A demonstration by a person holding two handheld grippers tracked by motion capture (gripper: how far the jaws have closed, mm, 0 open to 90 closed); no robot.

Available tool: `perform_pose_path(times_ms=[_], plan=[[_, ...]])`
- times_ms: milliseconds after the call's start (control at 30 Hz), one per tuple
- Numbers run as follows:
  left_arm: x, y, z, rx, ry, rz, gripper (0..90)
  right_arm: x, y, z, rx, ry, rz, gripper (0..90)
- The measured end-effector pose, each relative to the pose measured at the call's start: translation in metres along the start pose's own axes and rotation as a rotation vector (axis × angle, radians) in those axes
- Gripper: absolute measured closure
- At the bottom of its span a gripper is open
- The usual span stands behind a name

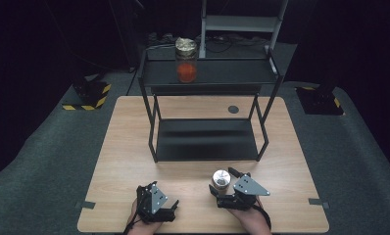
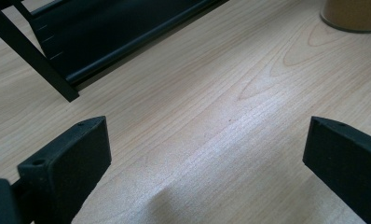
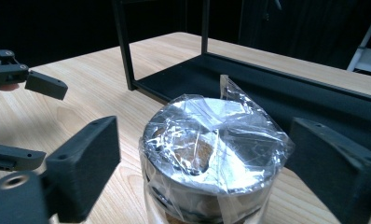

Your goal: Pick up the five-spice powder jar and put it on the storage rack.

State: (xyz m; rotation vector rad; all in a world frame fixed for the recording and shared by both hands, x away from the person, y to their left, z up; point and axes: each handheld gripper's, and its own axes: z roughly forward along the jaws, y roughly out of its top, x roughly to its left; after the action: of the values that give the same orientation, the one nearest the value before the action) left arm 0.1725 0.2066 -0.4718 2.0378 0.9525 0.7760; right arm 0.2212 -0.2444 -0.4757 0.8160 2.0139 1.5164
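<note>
Jar with a silver lid under crinkled plastic wrap (image 3: 211, 149) stands upright on the wooden table (image 1: 124, 161), near the front edge, just ahead of the black two-tier shelf rack (image 1: 207, 142). Contents look tan or brown through the glass; what they are cannot be told.

Right gripper (image 1: 231, 188) is at the jar. In the right gripper view its two black jaws flank the lid, one on each side, with a sliver of gap visible on both sides. Pads not pressing yet, so no grip: jaws part-way in, jar between them but free.

Left gripper (image 1: 156, 205) sits low over bare table to the left, jaws wide, nothing between them. In its own view the jar's base shows at the top right corner, well apart.

A second jar with orange-red contents (image 1: 186, 61) already stands on the rack's top shelf. Lower shelf bare.

Step in hand, as I read it: closing on the near jar for a pickup, likely bound for the rack.

Next move calls for squeezing in square on the lid or the neck just below it. Wrap is slick and loose; it could slip or bunch. Lift straight, then clear the rack's front frame.
</note>
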Motion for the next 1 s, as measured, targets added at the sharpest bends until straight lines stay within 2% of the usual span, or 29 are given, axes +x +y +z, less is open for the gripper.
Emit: perform_pose_path(times_ms=[133, 367, 533, 767, 1000], plan=[[-0.002, 0.000, 0.001, 0.001, 0.003, 0.004, 1.0, -0.001, -0.005, -0.001, -0.011, 0.000, 0.005, 18.1], [-0.002, 0.001, 0.001, 0.003, 0.003, 0.004, 1.2, -0.012, -0.017, 0.001, -0.019, 0.039, 0.042, 30.1], [-0.001, 0.001, 0.001, 0.003, 0.002, 0.003, 1.2, -0.010, -0.021, 0.000, -0.038, 0.034, 0.038, 30.7], [0.000, 0.000, 0.001, 0.000, 0.001, -0.003, 1.2, -0.009, -0.020, -0.001, -0.035, 0.026, 0.037, 31.2], [0.000, 0.000, 0.000, -0.001, 0.001, -0.002, 1.2, -0.011, -0.017, -0.011, -0.058, -0.017, 0.036, 31.3]])
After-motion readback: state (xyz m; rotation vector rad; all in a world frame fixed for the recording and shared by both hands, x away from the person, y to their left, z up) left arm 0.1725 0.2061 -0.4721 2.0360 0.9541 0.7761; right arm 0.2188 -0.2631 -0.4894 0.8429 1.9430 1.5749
